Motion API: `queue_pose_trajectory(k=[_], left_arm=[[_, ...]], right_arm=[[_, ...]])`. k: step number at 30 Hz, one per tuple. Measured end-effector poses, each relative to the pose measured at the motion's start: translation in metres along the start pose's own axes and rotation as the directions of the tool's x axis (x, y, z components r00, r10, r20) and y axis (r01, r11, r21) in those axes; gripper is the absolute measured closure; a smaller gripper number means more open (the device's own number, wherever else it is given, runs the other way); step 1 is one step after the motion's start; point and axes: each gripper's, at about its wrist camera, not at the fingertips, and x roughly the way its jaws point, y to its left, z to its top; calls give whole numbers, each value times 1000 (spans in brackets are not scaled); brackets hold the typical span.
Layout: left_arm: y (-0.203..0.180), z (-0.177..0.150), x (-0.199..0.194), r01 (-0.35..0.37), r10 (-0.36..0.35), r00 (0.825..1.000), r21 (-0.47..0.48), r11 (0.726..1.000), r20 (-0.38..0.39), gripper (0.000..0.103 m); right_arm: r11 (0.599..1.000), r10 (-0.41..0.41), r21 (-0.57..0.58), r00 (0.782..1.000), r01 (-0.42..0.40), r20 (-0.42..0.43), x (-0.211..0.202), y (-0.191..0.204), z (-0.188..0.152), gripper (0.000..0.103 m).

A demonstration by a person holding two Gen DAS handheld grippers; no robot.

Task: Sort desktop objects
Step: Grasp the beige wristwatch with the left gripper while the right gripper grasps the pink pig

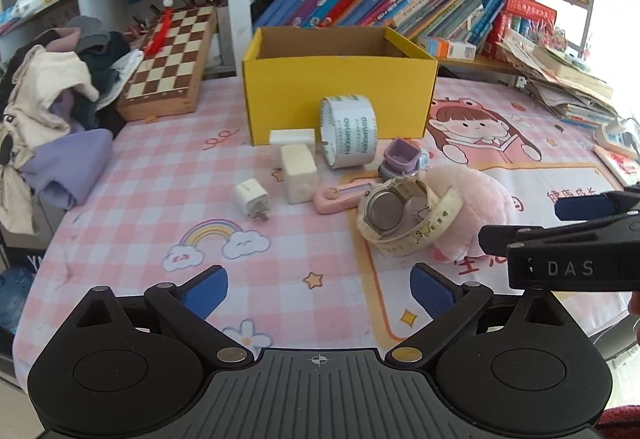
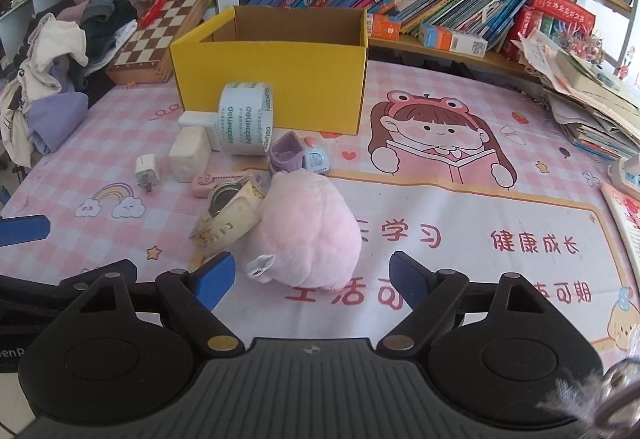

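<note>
pink plush (image 2: 304, 231) nearest (yellow box (image 2: 276, 87) behind, interior bare cardboard).

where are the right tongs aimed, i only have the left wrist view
observer: At the pink plush. The right tongs are open, and the plush's near end lies between the pads.
operator: anything small on it to pinch
observer: A small white tag sticks out low on its near side, close to the left-hand pad.
operator: whats the purple thing behind the watch
observer: A toy car; from the right wrist its side shows a blue window and an orange knob on top.
</note>
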Motion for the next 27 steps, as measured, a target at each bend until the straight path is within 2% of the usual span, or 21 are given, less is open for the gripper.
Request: queue_pose_trajectory(k=[5,9,12,16,18,20,22,26,27], left_arm=[[-9,5,15,38,-37,999,26,999,-27,13],[-24,8,24,81,-77,996,86,993,-45,14],[-36,8,31,97,-89,994,142,985,-56,20],[-47,9,39,67,-58,997,208,976,-48,32],[-51,10,42,43,-37,999,243,969,-31,34],[-56,11,46,26,-22,1000,277,961,-19,40],[-60,12,50,24,-19,1000,307,951,-21,47],[-67,14,59,27,-17,999,338,941,-33,61],[-68,14,61,28,-17,999,339,940,-36,62]], right_arm=[[1000,25,-16,999,-26,-38,19,-6,9,20],[998,52,-35,997,-54,-61,31,-8,15,22],[996,78,-37,994,-81,-82,40,-10,19,24],[993,105,-46,990,-109,-94,45,-13,22,24],[992,114,-51,989,-119,-95,47,-15,24,26],[990,122,-56,988,-128,-96,48,-17,25,30],[989,131,-61,987,-138,-97,50,-18,27,34],[986,146,-62,984,-153,-98,52,-23,29,35],[986,149,-62,984,-156,-100,52,-24,29,35]])
